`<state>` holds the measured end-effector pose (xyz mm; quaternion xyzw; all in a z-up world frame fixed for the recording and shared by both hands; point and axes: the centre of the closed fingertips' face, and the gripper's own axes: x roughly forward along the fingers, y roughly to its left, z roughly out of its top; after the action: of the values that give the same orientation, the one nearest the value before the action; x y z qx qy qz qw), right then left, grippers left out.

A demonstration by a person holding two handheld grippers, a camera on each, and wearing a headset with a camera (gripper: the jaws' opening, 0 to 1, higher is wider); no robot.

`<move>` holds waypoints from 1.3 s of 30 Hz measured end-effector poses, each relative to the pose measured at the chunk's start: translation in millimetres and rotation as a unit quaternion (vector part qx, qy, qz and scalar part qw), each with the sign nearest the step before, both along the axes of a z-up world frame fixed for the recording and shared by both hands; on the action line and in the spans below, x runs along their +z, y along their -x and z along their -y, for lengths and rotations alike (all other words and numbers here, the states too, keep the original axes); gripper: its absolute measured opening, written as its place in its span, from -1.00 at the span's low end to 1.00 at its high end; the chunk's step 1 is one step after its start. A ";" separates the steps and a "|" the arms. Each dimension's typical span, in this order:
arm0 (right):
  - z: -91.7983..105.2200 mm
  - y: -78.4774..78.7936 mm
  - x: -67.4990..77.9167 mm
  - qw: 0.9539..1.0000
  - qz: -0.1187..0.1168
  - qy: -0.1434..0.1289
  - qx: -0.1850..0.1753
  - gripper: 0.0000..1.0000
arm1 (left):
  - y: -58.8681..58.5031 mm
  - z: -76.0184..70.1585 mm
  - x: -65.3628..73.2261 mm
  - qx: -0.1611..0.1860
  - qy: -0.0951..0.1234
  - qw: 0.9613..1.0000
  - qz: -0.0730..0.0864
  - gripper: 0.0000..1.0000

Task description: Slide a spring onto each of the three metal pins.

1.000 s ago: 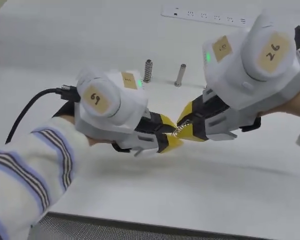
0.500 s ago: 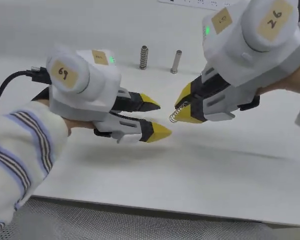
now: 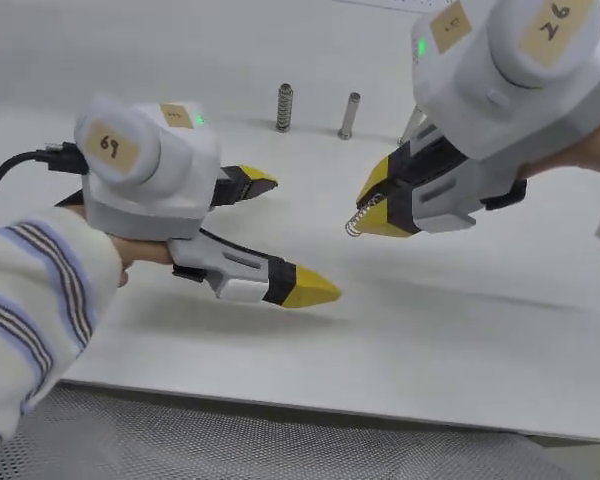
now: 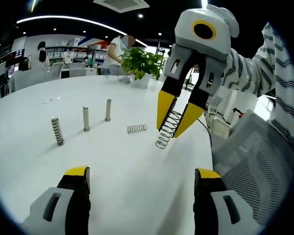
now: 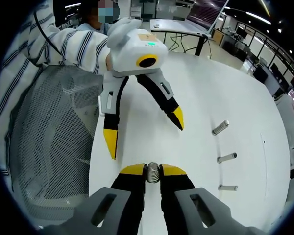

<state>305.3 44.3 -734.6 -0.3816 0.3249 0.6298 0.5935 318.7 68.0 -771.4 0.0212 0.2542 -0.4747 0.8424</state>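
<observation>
While over the table (image 3: pixel 460 340) your left gripper (image 3: pixel 300 236) hangs spread wide, your right gripper (image 3: pixel 366 212), short of the bare pin (image 3: pixel 349 115) near the far edge, pinches a spring (image 3: pixel 357 218) by one end. Line its free end over the pin's tip, coil upright, then lower straight.

A potted plant (image 4: pixel 141 62) at twelve o'clock on the white surface (image 4: pixel 127 181); a mesh chair (image 4: pixel 255 161) at four o'clock

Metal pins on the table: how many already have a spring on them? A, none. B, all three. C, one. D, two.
C: the left pin has a spring around it, while the middle pin and right pin stand bare.
</observation>
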 end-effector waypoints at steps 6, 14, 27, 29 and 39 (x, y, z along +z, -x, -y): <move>2.2 -1.5 -1.8 1.000 -0.001 0.005 -0.003 -0.84 | -11.5 -7.6 7.9 0.033 0.016 0.999 0.017 0.96; 6.1 -19.3 2.5 0.999 0.007 0.015 -0.031 -0.84 | -24.6 -19.9 14.6 0.070 0.012 0.997 0.031 0.96; 11.7 -57.6 21.5 0.996 0.003 0.025 -0.083 -0.84 | -26.8 -20.6 25.4 0.080 0.041 0.995 0.036 0.96; 11.1 -64.8 24.5 0.996 0.007 0.027 -0.082 -0.84 | -27.4 -20.4 26.8 0.080 0.041 0.995 0.041 0.96; 3.3 -98.1 35.0 0.996 0.031 0.038 -0.071 -0.84 | -28.9 -23.3 27.3 0.088 0.041 0.994 0.043 0.96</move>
<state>403.5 41.0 -699.6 -0.3991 0.3567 0.5610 0.6315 347.6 91.3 -744.1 -0.0159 0.1989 -0.4077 0.8910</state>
